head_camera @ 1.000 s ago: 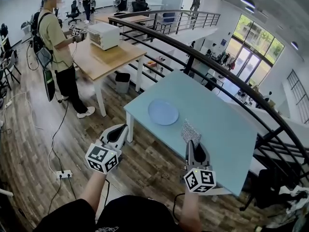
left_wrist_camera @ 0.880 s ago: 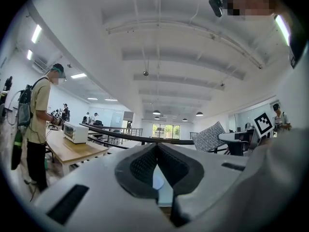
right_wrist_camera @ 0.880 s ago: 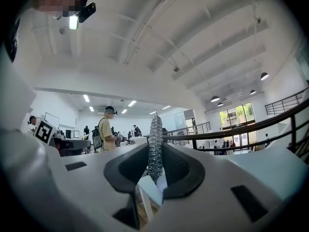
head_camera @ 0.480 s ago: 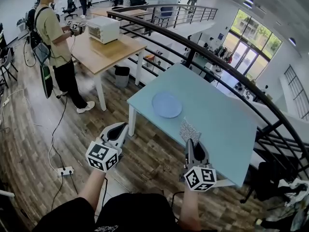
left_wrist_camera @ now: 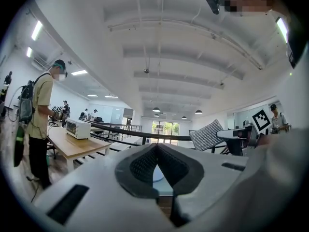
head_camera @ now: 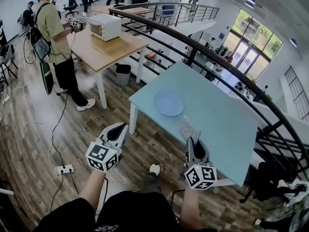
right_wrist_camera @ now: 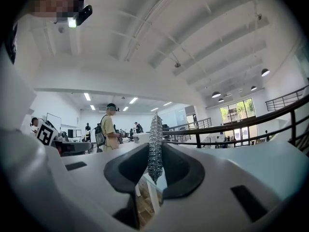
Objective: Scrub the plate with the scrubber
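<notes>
A pale blue plate [head_camera: 169, 103] lies on the light blue table [head_camera: 217, 124], near its left corner. My right gripper [head_camera: 192, 140] is shut on a silver mesh scrubber [head_camera: 189, 129], held upright over the table's near edge, short of the plate. In the right gripper view the scrubber [right_wrist_camera: 155, 146] stands edge-on between the closed jaws. My left gripper [head_camera: 119, 129] hangs above the wooden floor, left of the table, jaws together with nothing in them. The left gripper view shows the scrubber [left_wrist_camera: 207, 135] off to the right and a sliver of the plate [left_wrist_camera: 155, 174] past the jaws.
A black railing [head_camera: 207, 57] curves behind the table. A wooden table [head_camera: 104, 52] with a white oven [head_camera: 104, 27] stands at the back left, a person [head_camera: 60, 47] beside it. A cable and power strip [head_camera: 63, 169] lie on the floor. My shoe [head_camera: 154, 169] shows below.
The view has shifted a little, so the plate sits slightly further right and up. Both grippers hold nearly the same places. My shoe has come into view between them.
</notes>
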Tool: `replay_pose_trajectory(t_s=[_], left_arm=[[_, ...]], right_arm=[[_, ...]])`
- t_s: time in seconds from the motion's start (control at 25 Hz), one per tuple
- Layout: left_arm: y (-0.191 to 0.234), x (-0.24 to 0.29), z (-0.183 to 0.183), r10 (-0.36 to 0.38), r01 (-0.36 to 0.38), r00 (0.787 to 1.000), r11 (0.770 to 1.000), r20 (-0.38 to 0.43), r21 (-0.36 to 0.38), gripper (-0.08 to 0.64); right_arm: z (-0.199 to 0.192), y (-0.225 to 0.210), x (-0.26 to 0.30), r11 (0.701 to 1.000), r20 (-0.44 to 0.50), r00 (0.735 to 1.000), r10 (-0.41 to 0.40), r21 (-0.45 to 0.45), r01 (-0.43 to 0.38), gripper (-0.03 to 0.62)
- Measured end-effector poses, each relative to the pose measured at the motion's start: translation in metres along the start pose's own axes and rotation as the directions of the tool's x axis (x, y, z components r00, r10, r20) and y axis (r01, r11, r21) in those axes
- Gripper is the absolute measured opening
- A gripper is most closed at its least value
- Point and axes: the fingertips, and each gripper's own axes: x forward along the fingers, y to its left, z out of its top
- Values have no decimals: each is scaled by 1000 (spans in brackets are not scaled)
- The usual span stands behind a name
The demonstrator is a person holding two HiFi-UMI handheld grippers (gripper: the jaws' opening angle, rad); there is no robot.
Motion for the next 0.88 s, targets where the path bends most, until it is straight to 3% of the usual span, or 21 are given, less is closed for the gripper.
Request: replay_pose_trajectory(t_s=[0.32,0.88], left_arm=[[15,43,-5,21,-21,1000,1000,-20,4,8],[46,186,-12,71,-73,996,997,-58,-23,8]], right_arm=[[-7,-31,46,1000,-15,1000,16,23,-15,81],[-12,-125,182,997,-96,992,77,32,-74,80]])
